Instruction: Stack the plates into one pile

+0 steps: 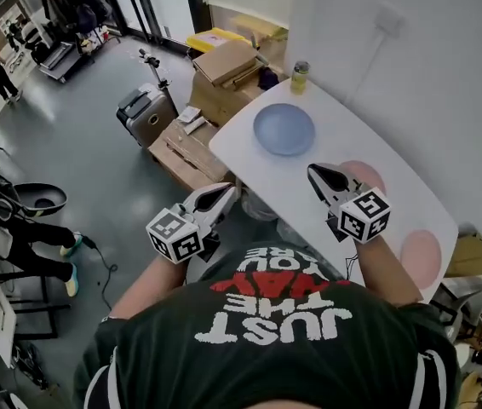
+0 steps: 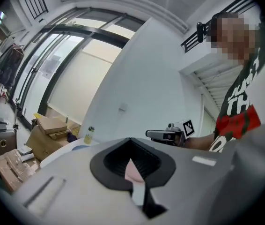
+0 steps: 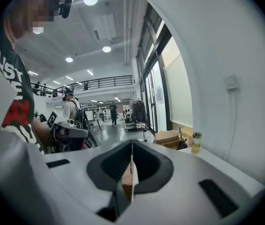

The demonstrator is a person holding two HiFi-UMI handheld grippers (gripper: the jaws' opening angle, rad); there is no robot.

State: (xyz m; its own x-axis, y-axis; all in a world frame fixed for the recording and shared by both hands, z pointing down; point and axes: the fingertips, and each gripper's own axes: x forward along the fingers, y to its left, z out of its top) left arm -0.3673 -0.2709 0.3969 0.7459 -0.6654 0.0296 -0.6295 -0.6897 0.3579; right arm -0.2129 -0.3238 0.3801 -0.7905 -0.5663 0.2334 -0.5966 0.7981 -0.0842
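A blue plate [image 1: 284, 129] lies at the far end of the white table [image 1: 347, 122]. Beside it, a pink plate [image 1: 365, 174] is partly hidden behind my right gripper [image 1: 312, 170]. A second pink plate [image 1: 421, 258] sits at the table's near right end. My right gripper hovers above the table's edge, shut and empty. My left gripper [image 1: 227, 189] is off the table's left side, above the floor, jaws together with nothing held. In the left gripper view the right gripper [image 2: 157, 134] shows level at mid-right. The right gripper view shows the left gripper [image 3: 76, 133] at its left.
A small bottle [image 1: 300, 77] with a dark cap stands at the table's far corner by the wall. Cardboard boxes [image 1: 224, 73] and a grey suitcase [image 1: 146, 114] stand on the floor beyond the table. A wall runs along the table's right side.
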